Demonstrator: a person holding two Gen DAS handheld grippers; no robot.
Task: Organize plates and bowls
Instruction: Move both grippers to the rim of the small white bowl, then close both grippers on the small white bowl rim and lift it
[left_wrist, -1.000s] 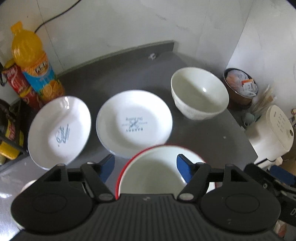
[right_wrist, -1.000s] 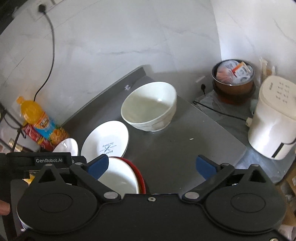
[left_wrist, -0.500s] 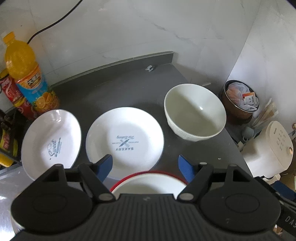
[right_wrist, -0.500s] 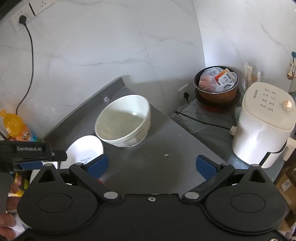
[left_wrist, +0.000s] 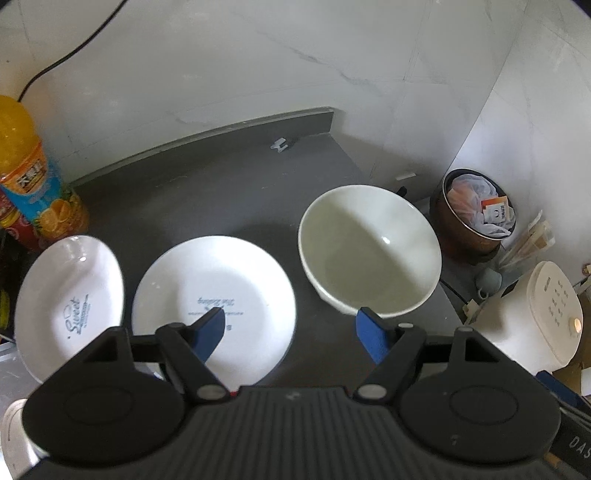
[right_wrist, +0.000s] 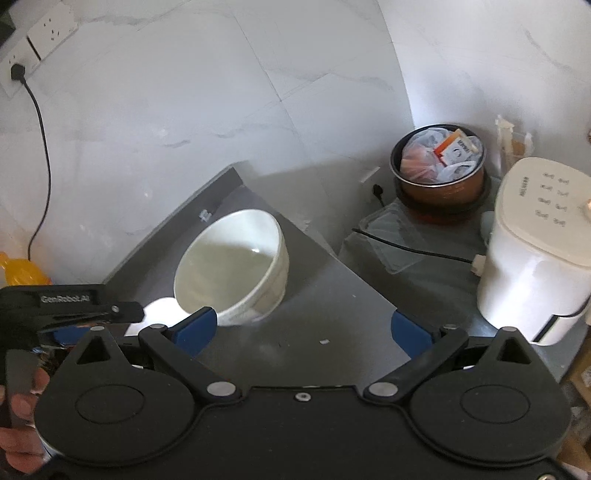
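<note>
A large white bowl (left_wrist: 369, 254) stands upright on the dark counter (left_wrist: 207, 192), right of two white plates. The round plate (left_wrist: 214, 302) with blue lettering lies in the middle; another printed plate (left_wrist: 70, 302) lies at the far left. My left gripper (left_wrist: 290, 332) hangs open over the gap between the round plate and the bowl, nothing between its blue fingers. In the right wrist view the same bowl (right_wrist: 231, 269) sits ahead and left of my open, empty right gripper (right_wrist: 303, 328). The left tool (right_wrist: 70, 306) and a hand (right_wrist: 18, 435) show at the left edge.
An orange drink bottle (left_wrist: 33, 177) and a red can stand at the counter's back left. Beyond the counter's right edge sit a brown pot (right_wrist: 439, 166) full of packets and a white appliance (right_wrist: 535, 251) with a cable. The marble wall closes the back.
Both grippers have drawn back and shifted right. The red-rimmed bowl that lay under the left fingers has slid out of view. The white bowl and plates now sit lower and nearer in frame.
</note>
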